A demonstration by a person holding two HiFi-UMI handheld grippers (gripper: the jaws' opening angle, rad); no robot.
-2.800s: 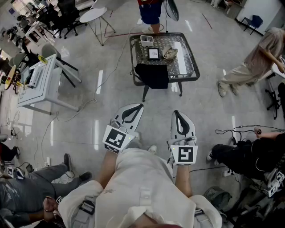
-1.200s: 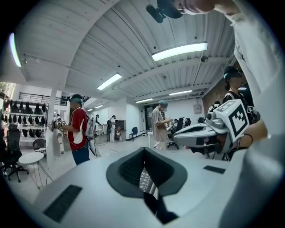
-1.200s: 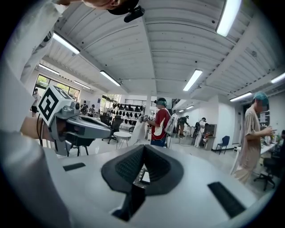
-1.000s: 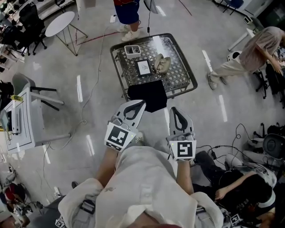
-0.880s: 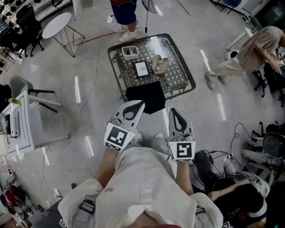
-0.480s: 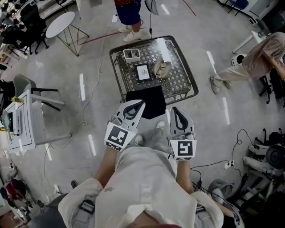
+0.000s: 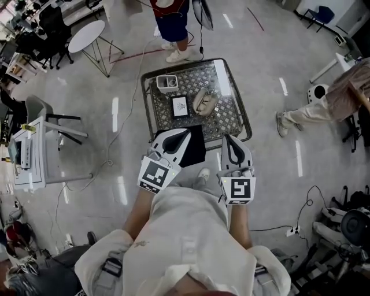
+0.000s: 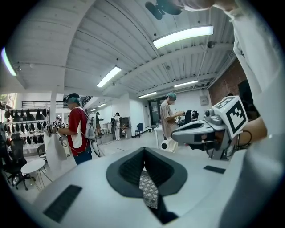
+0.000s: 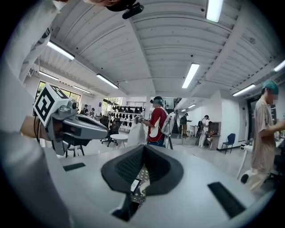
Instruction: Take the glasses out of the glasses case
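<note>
The glasses case (image 7: pixel 205 101), as far as I can tell, is the beige piece lying near the middle of the surface (image 7: pixel 148 110), well ahead of both of my tools. The head view is too small to show whether it is open.

Just left of it lies a small framed card (image 7: pixel 180 106) whose print is too small to read. A white container (image 7: pixel 167 82) stands at the far left corner. A black cloth (image 7: pixel 198 147) hangs over the near edge.

The surface is a dark-framed, patterned glass top on a grey polished floor (image 7: pixel 115 191). A person in a red top (image 7: pixel 173 14) stands at its far edge. A round white table (image 7: pixel 87 36) and a white desk (image 7: pixel 29 153) stand off to the left, and another person (image 7: pixel 341 95) bends over at the right.

My left hand-held gripper (image 7: pixel 185 132) and right hand-held gripper (image 7: pixel 226 137) hover at the near edge, tips together, gripping nothing.

Only their own cameras show the ribbed ceiling (image 8: pixel 133 53) with its strip lights. They also show the person in red side-on (image 8: pixel 75 129), a wall rack of dark items (image 8: pixel 26 127) and each other's marker cube. Through the left hand-held gripper's (image 8: pixel 143 149) opening I see a sliver of the patterned top. Through the right one's (image 9: pixel 143 147), the card shows too.
</note>
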